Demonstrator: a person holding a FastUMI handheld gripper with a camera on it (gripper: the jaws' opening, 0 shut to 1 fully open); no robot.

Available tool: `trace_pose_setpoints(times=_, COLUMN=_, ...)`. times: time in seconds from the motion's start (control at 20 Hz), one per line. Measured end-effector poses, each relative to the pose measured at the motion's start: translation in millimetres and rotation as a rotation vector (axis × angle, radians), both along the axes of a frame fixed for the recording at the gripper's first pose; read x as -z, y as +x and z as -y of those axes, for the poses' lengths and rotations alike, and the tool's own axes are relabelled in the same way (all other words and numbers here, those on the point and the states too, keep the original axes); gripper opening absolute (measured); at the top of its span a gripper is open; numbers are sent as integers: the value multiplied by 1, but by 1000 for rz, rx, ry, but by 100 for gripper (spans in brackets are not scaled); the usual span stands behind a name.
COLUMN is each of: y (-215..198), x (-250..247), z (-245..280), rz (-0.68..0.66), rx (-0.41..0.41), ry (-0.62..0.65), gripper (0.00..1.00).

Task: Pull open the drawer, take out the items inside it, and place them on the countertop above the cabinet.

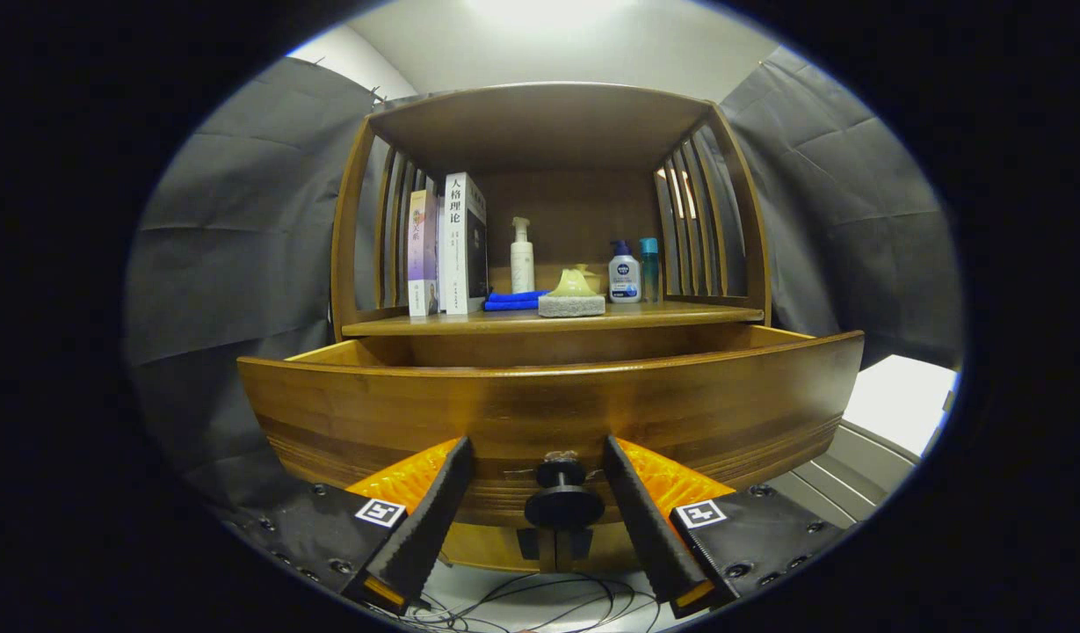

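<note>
Drawer (548, 413) pulled out – contents hidden, knob (563, 492) between spread jaws, untouched

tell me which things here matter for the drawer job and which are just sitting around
For the job: drawer, pulled out; its knob, between the open gripper fingers, untouched; countertop.

Just lying about: books, white pump bottle, blue cloth, sponge, two small bottles.
</note>
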State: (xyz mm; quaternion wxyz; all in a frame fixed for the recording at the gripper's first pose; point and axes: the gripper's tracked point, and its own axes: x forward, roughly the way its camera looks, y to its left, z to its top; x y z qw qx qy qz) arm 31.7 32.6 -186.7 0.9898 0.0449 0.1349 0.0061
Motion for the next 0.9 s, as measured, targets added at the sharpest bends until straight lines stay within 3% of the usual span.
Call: trace_pose_setpoints(times=0.9, y=76, x=11, z=2, rz=-25, rx=-35, ry=-8, gripper=96)
